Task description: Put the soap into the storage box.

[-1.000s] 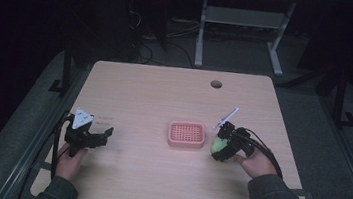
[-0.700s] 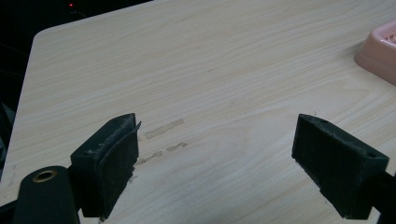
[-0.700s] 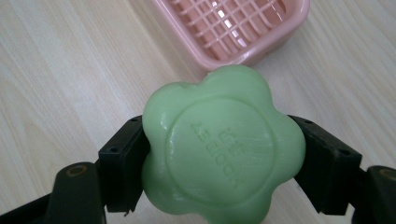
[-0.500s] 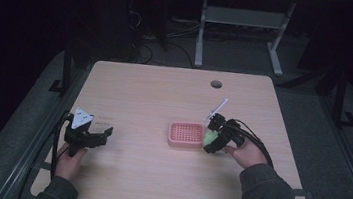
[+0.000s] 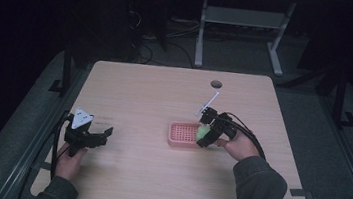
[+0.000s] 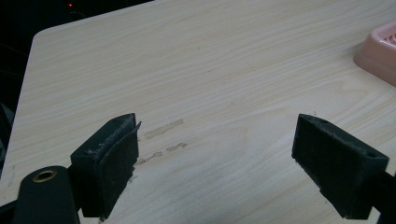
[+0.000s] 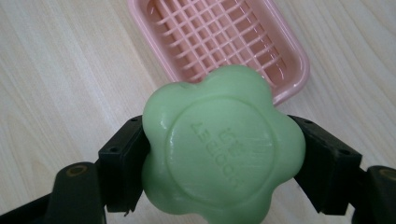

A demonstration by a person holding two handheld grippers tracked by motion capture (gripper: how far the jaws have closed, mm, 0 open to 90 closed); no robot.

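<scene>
A green flower-shaped soap (image 7: 223, 149) fills the lower half of the right gripper view, and my right gripper (image 7: 224, 156) is shut on it, one black jaw on each side. In the high view the soap (image 5: 203, 132) hangs at the right rim of the pink slatted soap dish (image 5: 183, 133), just right of the table's middle. The dish (image 7: 219, 39) lies empty beyond the soap. My left gripper (image 5: 101, 135) rests near the table's left edge, open with nothing between its jaws (image 6: 212, 158). A corner of the dish (image 6: 379, 49) shows at the far right of the left gripper view.
The wooden table (image 5: 154, 97) has a round cable hole (image 5: 216, 84) at its far edge. A thin white rod (image 5: 208, 102) sticks up from the right gripper. Faint smudges (image 6: 163, 133) mark the wood ahead of the left gripper. Desk legs and cables stand on the dark floor behind.
My right gripper has carried the green soap leftward from the table's right side to the right rim of the pink dish. The left gripper has stayed where it was.
</scene>
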